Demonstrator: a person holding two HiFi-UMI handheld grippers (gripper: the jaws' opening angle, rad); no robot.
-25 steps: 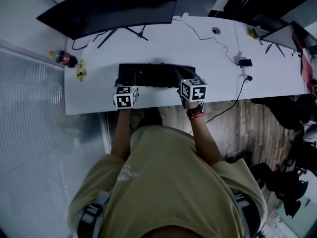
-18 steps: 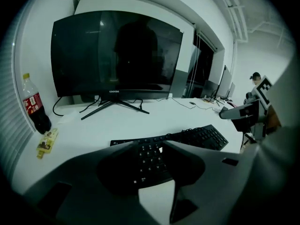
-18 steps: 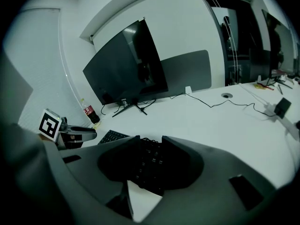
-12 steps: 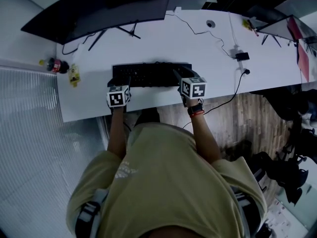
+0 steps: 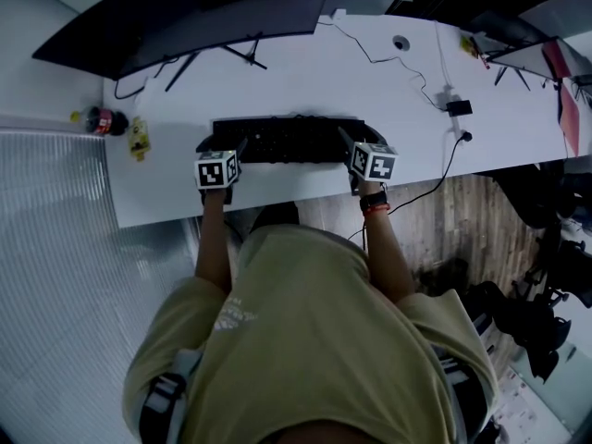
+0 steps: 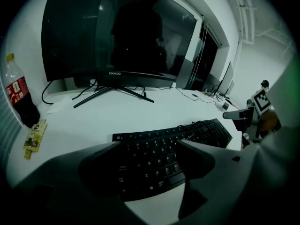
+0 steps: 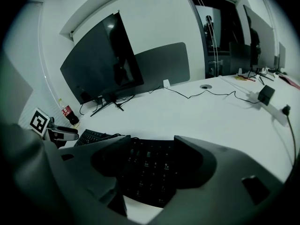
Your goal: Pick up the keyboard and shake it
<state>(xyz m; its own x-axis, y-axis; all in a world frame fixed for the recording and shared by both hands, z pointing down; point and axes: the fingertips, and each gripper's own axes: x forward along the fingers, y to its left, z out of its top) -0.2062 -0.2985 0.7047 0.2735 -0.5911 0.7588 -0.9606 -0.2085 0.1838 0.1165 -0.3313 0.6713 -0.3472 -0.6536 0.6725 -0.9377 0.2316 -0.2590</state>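
At bottom centre, the left gripper and right gripper have just been opening. Their jaws stand spread astride the ends of the keyboard, apparently not touching it. It lies flat mid-counter. An uneven or shallow pinch could tip it, or drop it during shaking.

Desk: one. Keyboard: one, black. Curved monitor: one; smaller screen at the desk's right end: one. Cola bottle: one. Yellow packet: one. Black adapter: one. Grippers: two, left gripper and right gripper, two fingers each.
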